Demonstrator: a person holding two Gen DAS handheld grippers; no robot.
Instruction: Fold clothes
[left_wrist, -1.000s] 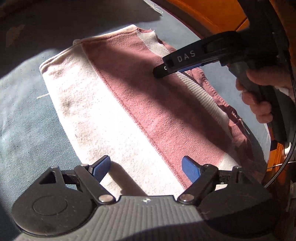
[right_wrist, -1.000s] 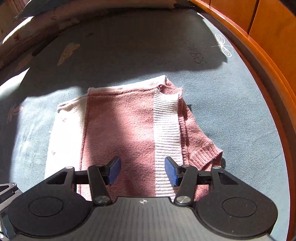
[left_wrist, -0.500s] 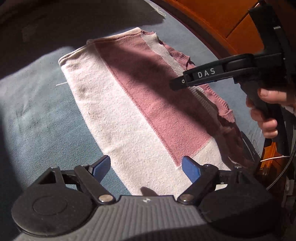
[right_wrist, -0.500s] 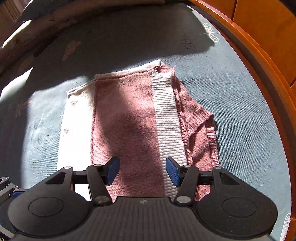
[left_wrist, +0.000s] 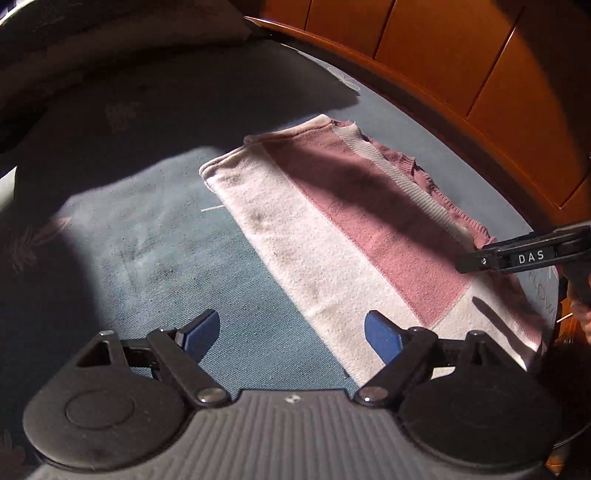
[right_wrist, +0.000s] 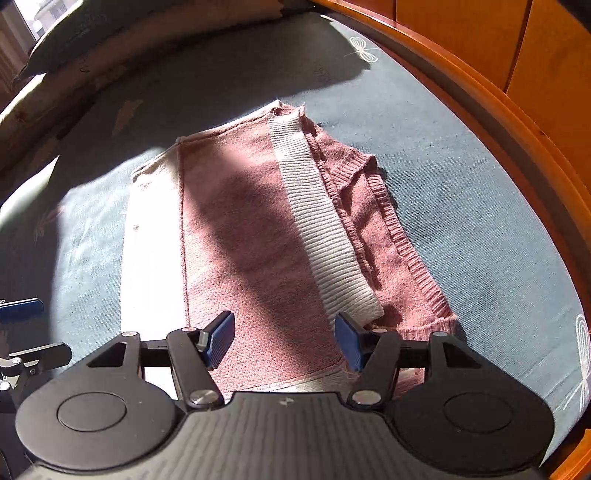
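1. Since a second ago, both tongs have drawn back from the sweater (left_wrist: 343, 229), so more blue bed cover (left_wrist: 155, 236) shows in the left wrist view, and the right tongs (left_wrist: 506, 258) now sit at its 3 o'clock edge rather than over the pink knit.
2. Left tongs (left_wrist: 291, 334): blue pads wide apart, nothing between them, above the cover by the sweater's near white edge.
3. Right tongs (right_wrist: 284, 339): pads apart and empty, over the sweater's near end.
4. Sweater: folded, pink and white, lying flat on the bed in sun and shadow; in the right wrist view a white ribbed band (right_wrist: 317, 221) runs from 12 toward 5 o'clock.
5. Orange wooden panelling (right_wrist: 535, 74) borders the bed at 1 to 3 o'clock.
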